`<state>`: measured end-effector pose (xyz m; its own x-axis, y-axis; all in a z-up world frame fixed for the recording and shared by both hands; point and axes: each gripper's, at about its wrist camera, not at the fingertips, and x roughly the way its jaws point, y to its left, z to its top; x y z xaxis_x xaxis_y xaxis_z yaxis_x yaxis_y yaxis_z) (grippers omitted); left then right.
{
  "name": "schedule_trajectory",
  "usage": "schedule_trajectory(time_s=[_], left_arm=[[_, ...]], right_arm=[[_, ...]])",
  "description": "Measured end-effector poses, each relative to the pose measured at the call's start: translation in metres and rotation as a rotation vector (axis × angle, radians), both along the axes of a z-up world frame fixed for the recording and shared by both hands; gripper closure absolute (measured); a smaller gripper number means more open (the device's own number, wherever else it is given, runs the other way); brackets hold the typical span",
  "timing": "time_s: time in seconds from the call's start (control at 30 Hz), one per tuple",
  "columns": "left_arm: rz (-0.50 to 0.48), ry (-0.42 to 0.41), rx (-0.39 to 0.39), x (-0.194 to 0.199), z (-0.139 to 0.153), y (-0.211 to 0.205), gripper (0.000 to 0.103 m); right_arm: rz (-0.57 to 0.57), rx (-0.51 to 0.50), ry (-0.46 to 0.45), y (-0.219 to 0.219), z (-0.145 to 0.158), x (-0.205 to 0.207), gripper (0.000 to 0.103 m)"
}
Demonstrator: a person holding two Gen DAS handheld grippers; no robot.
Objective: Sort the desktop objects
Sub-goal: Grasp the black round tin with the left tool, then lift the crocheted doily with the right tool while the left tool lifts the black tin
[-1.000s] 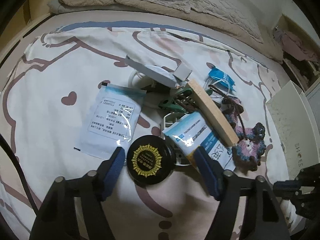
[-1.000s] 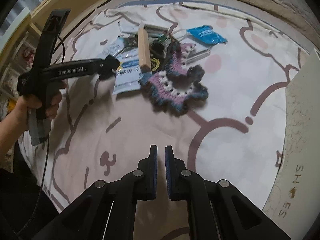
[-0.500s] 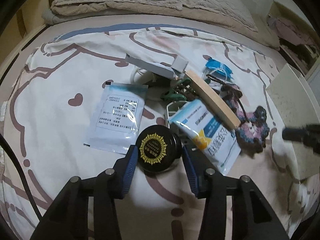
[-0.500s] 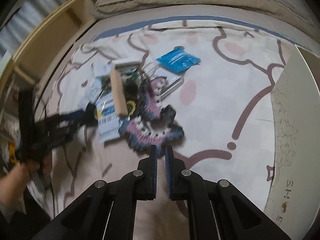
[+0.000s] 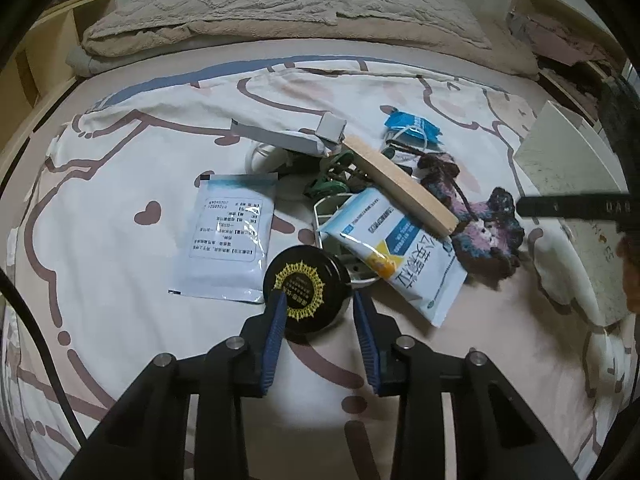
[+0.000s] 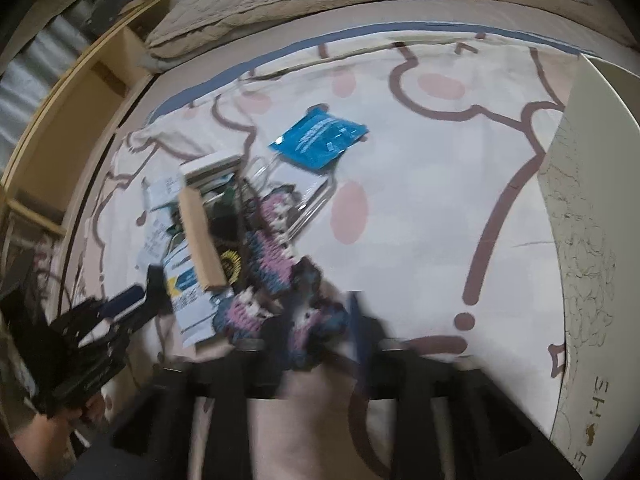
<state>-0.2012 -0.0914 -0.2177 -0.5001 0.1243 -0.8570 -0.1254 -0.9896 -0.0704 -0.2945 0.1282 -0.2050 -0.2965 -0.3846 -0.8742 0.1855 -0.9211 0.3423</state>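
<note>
While the left gripper (image 5: 318,300) sits low at 6 o'clock in the left wrist view, its blue-padded fingers (image 5: 276,320) are partly spread and flank the round black tin with a gold sunburst label (image 5: 306,286); the left pad meets the tin's near left edge, the right pad stands just off its right side; whether the tin is truly pinched cannot be told; at 10 o'clock from the tin lies a flat white sachet with printed text (image 5: 230,236), touching it; at 2 o'clock a white and blue packet with a yellow mark (image 5: 394,256) overlaps a long pale wooden block (image 5: 400,186); further toward 3 o'clock rests a purple, pink and dark blue crocheted piece (image 5: 484,224) on the white bedsheet with brown outlines (image 5: 120,184); in the blurred right wrist view the right gripper (image 6: 316,320) has its fingers spread wide about the crocheted piece's near edge; contact cannot be judged through the blur.
</note>
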Motion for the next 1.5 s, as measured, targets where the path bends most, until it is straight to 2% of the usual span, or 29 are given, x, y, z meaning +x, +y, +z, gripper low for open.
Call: schedule_trajectory(time_s=[0.03,0.17,0.23,0.27,0.3,0.47,0.63,0.9,0.97,1.0,1.13,1.27,1.5], left_arm=[[-0.001,-0.002,-0.003,0.001,-0.001,0.000,0.069],[0.022,-0.015,0.020,0.001,-0.004,-0.005,0.067],[0.043,-0.026,0.033,-0.002,-0.006,-0.009,0.055],[0.055,-0.026,0.035,-0.003,-0.006,-0.010,0.044],[0.067,-0.022,0.040,-0.003,-0.006,-0.011,0.041],[0.093,-0.037,0.062,-0.009,-0.010,-0.015,0.041],[0.093,-0.057,0.077,-0.015,-0.017,-0.014,0.041],[0.071,-0.059,0.065,-0.018,-0.023,-0.010,0.041],[0.066,-0.056,0.057,-0.018,-0.023,-0.008,0.041],[0.060,-0.054,0.055,-0.018,-0.023,-0.008,0.044],[0.048,-0.047,0.019,-0.016,-0.024,-0.003,0.053],[0.038,-0.041,0.021,-0.015,-0.022,-0.003,0.053],[0.029,-0.033,-0.006,-0.009,-0.021,0.002,0.053]], right_arm=[[-0.013,0.004,0.010,0.001,0.000,-0.001,0.032],[-0.008,0.019,0.025,-0.002,0.000,-0.006,0.032],[0.001,0.034,0.024,-0.006,-0.002,-0.006,0.032],[0.009,0.041,0.020,-0.008,-0.003,-0.007,0.032],[0.019,0.050,0.015,-0.010,-0.006,-0.007,0.032],[0.062,0.105,0.035,-0.021,-0.012,-0.006,0.033],[0.091,0.104,0.033,-0.026,-0.018,-0.008,0.033],[0.124,0.143,0.028,-0.031,-0.027,-0.009,0.059],[0.140,0.154,0.033,-0.033,-0.029,-0.008,0.075],[0.147,0.154,0.034,-0.033,-0.029,-0.007,0.078],[0.151,0.138,0.035,-0.028,-0.028,-0.001,0.085],[0.197,0.159,0.042,-0.027,-0.028,0.007,0.091],[0.256,0.193,0.032,-0.017,-0.030,0.027,0.094]])
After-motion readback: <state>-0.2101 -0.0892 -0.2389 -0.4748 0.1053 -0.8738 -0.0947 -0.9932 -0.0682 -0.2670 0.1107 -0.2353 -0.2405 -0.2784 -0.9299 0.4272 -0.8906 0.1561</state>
